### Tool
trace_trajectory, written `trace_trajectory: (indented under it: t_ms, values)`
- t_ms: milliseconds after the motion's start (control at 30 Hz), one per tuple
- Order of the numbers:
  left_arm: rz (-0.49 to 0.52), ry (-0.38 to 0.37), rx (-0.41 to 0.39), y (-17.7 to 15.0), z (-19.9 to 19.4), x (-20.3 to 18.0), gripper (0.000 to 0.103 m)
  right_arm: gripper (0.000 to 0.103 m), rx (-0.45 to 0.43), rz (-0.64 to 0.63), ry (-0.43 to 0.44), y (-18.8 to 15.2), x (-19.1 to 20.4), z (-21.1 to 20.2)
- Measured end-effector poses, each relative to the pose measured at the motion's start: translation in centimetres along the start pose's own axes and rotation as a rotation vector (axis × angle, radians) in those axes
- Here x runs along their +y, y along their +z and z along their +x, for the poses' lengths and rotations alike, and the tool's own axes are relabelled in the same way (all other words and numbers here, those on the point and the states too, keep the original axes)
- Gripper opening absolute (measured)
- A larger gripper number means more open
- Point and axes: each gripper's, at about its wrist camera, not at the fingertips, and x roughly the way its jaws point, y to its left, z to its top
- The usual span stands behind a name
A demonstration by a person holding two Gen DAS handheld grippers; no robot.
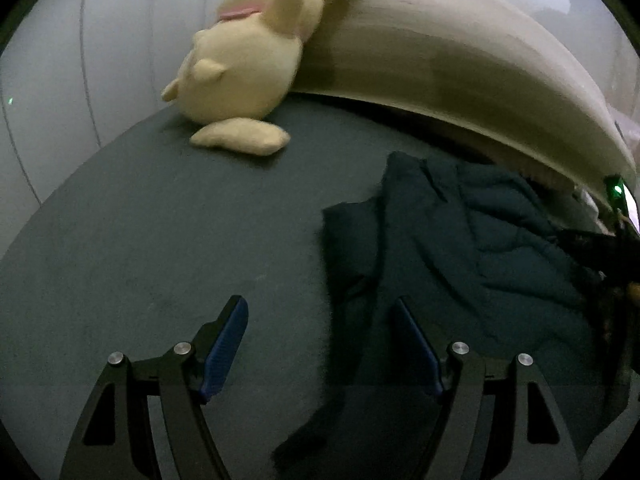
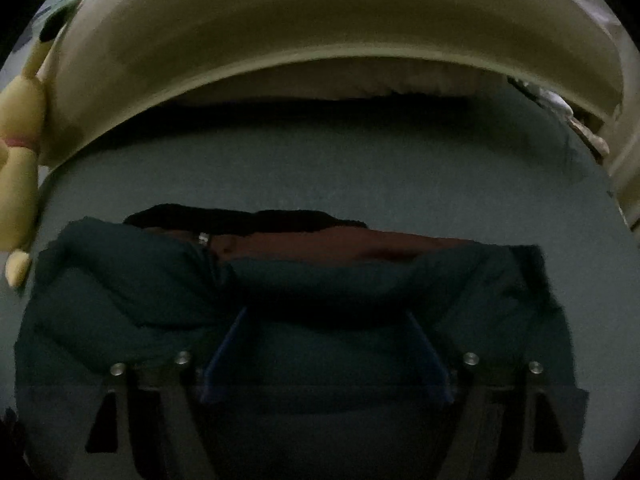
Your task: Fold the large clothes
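A dark teal padded jacket point(image 1: 472, 248) lies crumpled on the grey bed sheet point(image 1: 160, 232), right of centre in the left wrist view. My left gripper point(image 1: 320, 312) is open and empty, hovering over the jacket's left edge. In the right wrist view the jacket point(image 2: 120, 300) fills the lower half, with a reddish-brown lining point(image 2: 360, 246) and a zipper pull point(image 2: 204, 238) showing at its far side. My right gripper point(image 2: 328, 316) is open, low over the jacket, its blue pads point(image 2: 228, 340) spread apart with fabric beneath them.
A yellow plush toy point(image 1: 244, 68) leans against the beige padded headboard point(image 1: 440, 60) at the far end of the bed; it also shows in the right wrist view point(image 2: 18, 128). A white wall panel point(image 1: 60, 80) stands at left. A device with a green light point(image 1: 618, 190) sits at far right.
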Motion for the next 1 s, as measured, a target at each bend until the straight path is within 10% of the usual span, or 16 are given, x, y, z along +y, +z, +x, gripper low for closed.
trace_trajectory:
  t_ms: [267, 400, 700, 833, 1000]
  values:
    - [-0.050, -0.054, 0.000, 0.7, -2.3, 1.6, 0.077, 0.082, -0.120, 0.144, 0.096, -7.2, -10.4, -9.0]
    - [-0.001, -0.050, 0.123, -0.1, 1.2, 1.0, 0.082, 0.088, 0.075, 0.171, 0.031, -11.1, -14.8, -6.4]
    - [-0.081, -0.245, 0.074, 3.8, -1.1, 3.6, 0.089, 0.094, -0.055, 0.448, 0.265, -14.5, -25.1, -10.7]
    - [-0.145, -0.460, 0.250, 3.8, 2.8, 3.8, 0.090, 0.094, 0.041, 0.556, 0.476, -16.7, -26.6, -6.9]
    - [-0.193, -0.501, 0.321, 3.8, 5.7, 3.9, 0.090, 0.095, 0.055, 0.520, 0.548, -16.9, -24.2, -4.8]
